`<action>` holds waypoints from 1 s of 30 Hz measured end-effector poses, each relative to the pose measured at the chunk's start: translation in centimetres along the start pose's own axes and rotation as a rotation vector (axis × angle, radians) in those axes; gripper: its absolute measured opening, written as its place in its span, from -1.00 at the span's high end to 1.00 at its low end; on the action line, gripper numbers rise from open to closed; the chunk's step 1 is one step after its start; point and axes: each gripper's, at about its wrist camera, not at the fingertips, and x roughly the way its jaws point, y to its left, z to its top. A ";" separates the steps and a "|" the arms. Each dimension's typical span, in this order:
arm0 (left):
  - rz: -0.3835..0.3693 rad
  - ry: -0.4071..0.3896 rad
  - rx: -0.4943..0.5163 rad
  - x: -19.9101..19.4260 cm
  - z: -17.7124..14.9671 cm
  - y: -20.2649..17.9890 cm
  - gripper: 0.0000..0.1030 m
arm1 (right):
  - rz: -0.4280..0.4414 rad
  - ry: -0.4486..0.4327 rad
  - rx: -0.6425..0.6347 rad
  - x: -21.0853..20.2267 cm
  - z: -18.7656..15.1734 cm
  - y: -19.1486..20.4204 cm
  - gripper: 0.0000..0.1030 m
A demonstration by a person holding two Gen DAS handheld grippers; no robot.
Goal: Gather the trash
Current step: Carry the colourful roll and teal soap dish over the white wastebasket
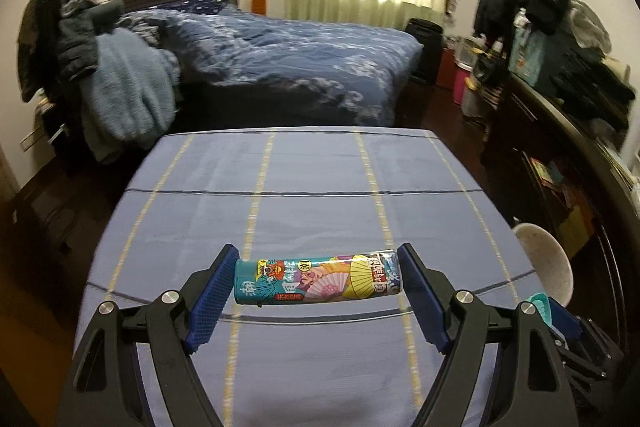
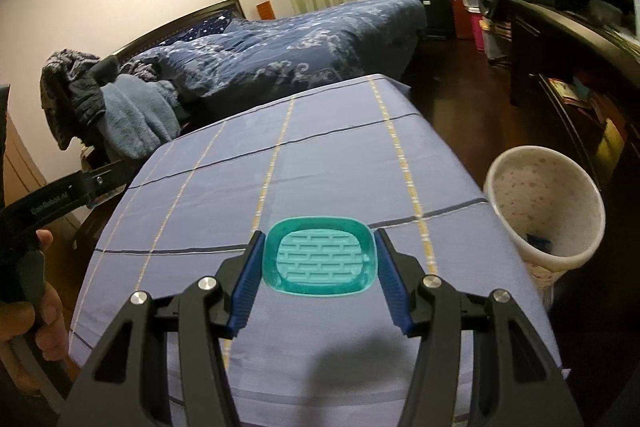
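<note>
The left gripper (image 1: 316, 281) clamped the stiff, probably light can (image 1: 316, 281) endwise; the right gripper (image 2: 319, 261) pinched the rigid soap dish (image 2: 319, 261) sideways.

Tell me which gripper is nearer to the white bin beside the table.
Right. The right gripper, shut on the teal soap dish, is near the table's right edge, next to the white bin. The left gripper, holding the can, is further left.

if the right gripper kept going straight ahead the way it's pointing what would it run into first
Likely nothing nearby: the right gripper, jaws shut on the teal tray, points along the bare blue tablecloth. Past its far edge lies the bed, though depth is unclear.
</note>
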 end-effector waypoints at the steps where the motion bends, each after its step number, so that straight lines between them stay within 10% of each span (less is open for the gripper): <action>1: -0.009 0.002 0.009 0.2 0.0 -0.5 -0.56 | -0.007 -0.003 0.005 -0.1 -0.1 -0.5 -0.06; 30: -0.316 0.060 0.376 7.3 1.8 -24.2 -0.56 | -0.290 -0.119 0.281 -2.0 0.9 -18.4 -0.06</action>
